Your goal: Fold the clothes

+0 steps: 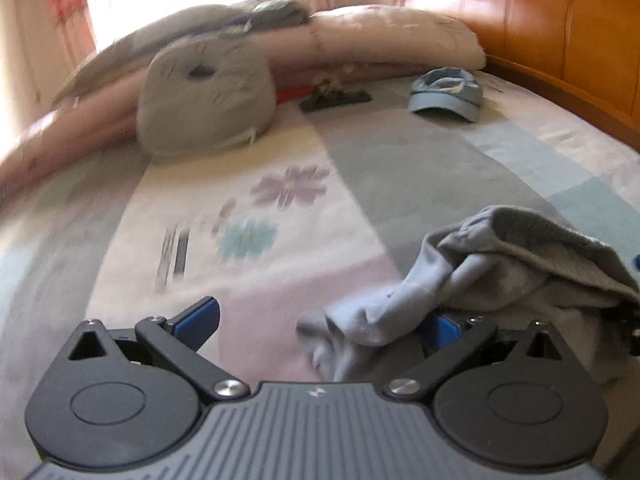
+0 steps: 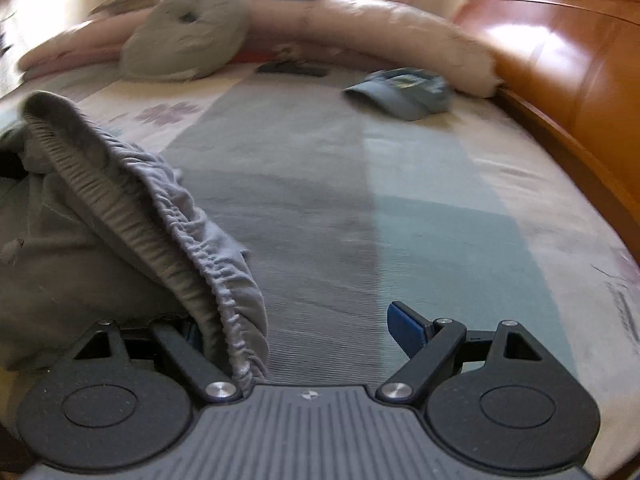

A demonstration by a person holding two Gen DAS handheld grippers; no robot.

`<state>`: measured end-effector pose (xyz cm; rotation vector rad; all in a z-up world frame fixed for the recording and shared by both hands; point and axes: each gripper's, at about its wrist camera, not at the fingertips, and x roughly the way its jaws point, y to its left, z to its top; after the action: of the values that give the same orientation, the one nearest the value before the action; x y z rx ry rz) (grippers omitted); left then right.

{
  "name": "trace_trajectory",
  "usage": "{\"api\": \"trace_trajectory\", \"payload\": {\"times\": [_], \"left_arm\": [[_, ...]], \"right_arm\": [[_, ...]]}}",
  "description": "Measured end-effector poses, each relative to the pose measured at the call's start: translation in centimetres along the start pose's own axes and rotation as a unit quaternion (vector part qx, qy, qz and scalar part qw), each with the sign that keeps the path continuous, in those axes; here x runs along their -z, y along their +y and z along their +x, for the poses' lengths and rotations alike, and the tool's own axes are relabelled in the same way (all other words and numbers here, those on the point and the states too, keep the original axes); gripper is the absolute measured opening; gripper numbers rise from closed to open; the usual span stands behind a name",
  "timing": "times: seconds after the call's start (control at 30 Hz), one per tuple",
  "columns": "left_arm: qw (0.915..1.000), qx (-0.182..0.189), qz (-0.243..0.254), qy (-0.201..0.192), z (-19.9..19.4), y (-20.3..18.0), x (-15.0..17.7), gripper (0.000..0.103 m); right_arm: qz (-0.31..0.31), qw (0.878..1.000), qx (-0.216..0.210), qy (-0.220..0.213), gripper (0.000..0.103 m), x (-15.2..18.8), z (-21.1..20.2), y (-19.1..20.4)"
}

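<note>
Open claws [image 1: 320,320], unlabelled grey garment [image 1: 520,264]

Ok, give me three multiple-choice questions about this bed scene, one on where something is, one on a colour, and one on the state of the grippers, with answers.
1. Where does the cap lie?
A. on the bedspread near the wooden headboard
B. on the grey cushion
C. between the left gripper's fingers

2. What colour is the cap?
A. red
B. light blue
C. black

3. How do the jaws of the right gripper stand?
A. shut tight
B. wide apart
C. hidden entirely

Answers:
1 A, it rests on the bedspread by the headboard.
2 B, it is pale blue in both views.
3 B, the blue pads stand far apart, with the grey garment draped over one side.
</note>
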<state>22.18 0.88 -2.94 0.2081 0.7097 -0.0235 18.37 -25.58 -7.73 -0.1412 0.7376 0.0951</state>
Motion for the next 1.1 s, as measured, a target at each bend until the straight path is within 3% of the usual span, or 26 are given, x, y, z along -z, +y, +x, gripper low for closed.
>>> {"api": "trace_trajectory", "payload": {"times": [0.17, 0.33, 0.5, 0.63, 0.77, 0.97, 1.1], "left_arm": [[0.9985, -0.002, 0.052, -0.015, 3.6, -3.2, -4.1, 0.102], [0.993, -0.01, 0.114, -0.029, 7.9, -7.4, -7.9, 0.098], [0.99, 0.036, 0.135, -0.013, 11.1, -10.4, -10.4, 0.097], [0.9851, 0.086, 0.149, 0.001, 10.5, -11.4, -10.0, 0.097], [0.9767, 0.155, 0.144, 0.034, 7.5, -10.6, -8.1, 0.097], [0.9597, 0.251, 0.112, 0.058, 1.8, -8.3, -4.9, 0.098], [0.945, 0.302, 0.084, 0.094, 1.5, -8.0, -2.1, 0.098]], "right_arm": [[0.036, 0.998, 0.051, -0.026, 0.089, 0.1, -0.3, -2.6], [0.075, 0.995, 0.064, -0.021, 0.089, 0.6, 0.1, -5.1], [0.1, 0.993, 0.058, -0.007, 0.089, 1.4, 0.7, -6.8], [0.107, 0.994, 0.014, -0.012, 0.089, 1.7, 0.5, -7.7], [0.11, 0.988, -0.109, -0.009, 0.096, 0.8, 0.6, -9.3], [0.102, 0.962, -0.253, 0.006, 0.102, -2.1, 2.1, -11.9], [0.094, 0.934, -0.34, 0.05, 0.103, -5.6, 5.4, -13.1]]}}
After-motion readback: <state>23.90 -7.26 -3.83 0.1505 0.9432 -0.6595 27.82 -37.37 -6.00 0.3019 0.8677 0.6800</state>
